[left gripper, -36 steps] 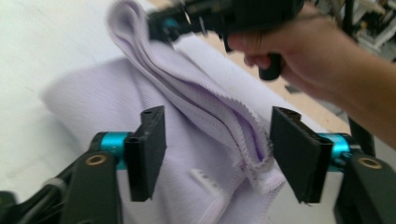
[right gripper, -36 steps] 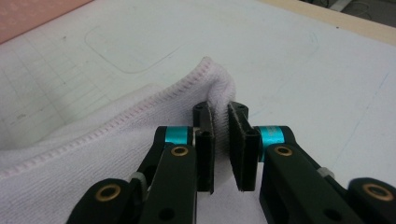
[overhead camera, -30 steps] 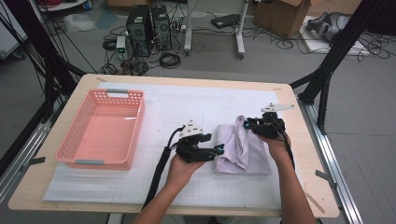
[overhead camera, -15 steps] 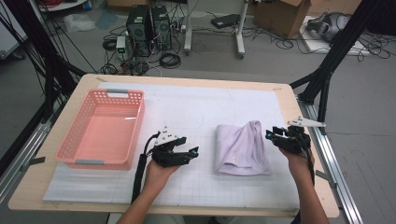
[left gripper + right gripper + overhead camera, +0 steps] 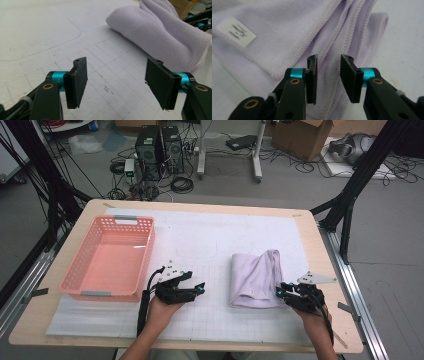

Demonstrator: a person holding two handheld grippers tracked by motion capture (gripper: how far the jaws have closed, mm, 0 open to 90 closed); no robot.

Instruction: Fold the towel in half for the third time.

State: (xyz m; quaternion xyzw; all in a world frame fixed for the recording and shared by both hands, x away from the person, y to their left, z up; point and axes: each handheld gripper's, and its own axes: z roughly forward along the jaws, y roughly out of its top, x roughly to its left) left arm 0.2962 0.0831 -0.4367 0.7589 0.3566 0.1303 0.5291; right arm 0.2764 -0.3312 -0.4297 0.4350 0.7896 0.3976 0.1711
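A folded lavender towel (image 5: 257, 277) lies on the white mat, with a white label (image 5: 237, 31) near its front edge. My right gripper (image 5: 278, 291) sits at the towel's near right corner. Its jaws (image 5: 329, 75) have just been closing and stand narrow over the stacked hems (image 5: 329, 45); a gap still shows and the pads do not press on the cloth. My left gripper (image 5: 199, 286) rests to the towel's left, apart from it. It (image 5: 117, 82) is open wide with nothing but mat between the pads, and the towel (image 5: 160, 35) lies ahead of it.
A pink plastic basket (image 5: 95, 293) stands at the left of the table, beside my left hand. The white gridded mat (image 5: 210, 235) covers most of the tabletop. The table's right edge (image 5: 330, 270) runs close to my right hand.
My left gripper has drawn away leftward from the towel's left edge. My right gripper left the towel's far right side, swung out right, then came in at the near right corner.
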